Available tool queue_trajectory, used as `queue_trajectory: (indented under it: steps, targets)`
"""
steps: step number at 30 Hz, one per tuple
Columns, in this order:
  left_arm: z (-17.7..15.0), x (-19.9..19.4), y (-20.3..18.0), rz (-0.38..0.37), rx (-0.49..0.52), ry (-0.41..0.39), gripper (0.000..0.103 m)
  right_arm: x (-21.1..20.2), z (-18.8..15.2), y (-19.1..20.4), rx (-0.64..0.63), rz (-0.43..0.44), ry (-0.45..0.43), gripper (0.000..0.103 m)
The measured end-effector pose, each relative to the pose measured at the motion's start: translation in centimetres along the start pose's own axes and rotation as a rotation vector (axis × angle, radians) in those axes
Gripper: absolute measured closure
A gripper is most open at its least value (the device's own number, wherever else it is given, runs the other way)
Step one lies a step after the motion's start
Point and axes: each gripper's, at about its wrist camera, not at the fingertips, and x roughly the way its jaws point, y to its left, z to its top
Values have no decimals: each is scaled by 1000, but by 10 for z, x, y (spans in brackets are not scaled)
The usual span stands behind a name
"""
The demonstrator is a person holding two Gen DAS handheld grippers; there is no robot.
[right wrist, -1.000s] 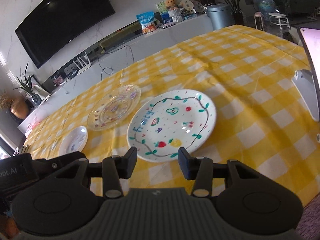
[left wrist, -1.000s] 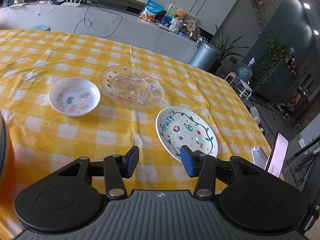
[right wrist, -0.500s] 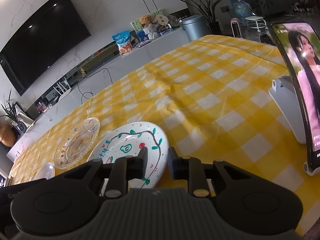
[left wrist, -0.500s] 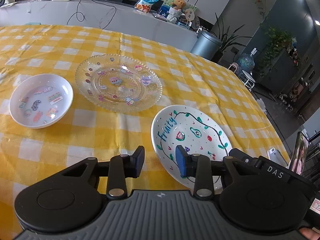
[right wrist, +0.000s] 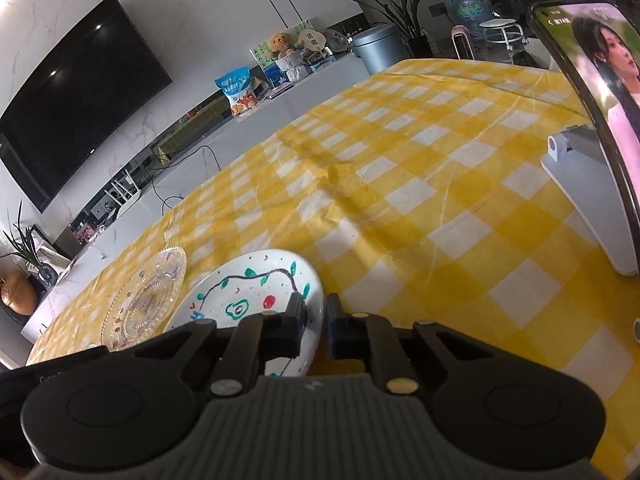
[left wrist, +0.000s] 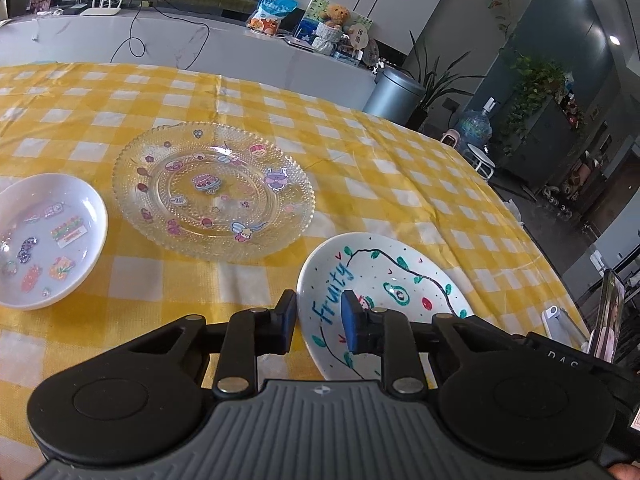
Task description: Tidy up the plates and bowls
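Yellow-and-white checked tablecloth, phone upright on a grey stand, wall-mounted television, snack bag, teddy bear, grey bin, water bottle
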Motion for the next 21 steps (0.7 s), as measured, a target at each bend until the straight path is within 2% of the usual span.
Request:
queue_trajectory:
  steps: [4, 11, 21]
  targets:
    - [1, 1, -1, 19, 19, -6, 88, 0, 0, -1, 9, 7, -5, 95]
    - [-3, -13, 5, 31, 5, -3, 88, -5, -1, 4, -6, 27, 11, 96]
    - [-18, -82, 16, 78, -3, -40, 88, -33, -18, 22, 15, 130, 78, 96]
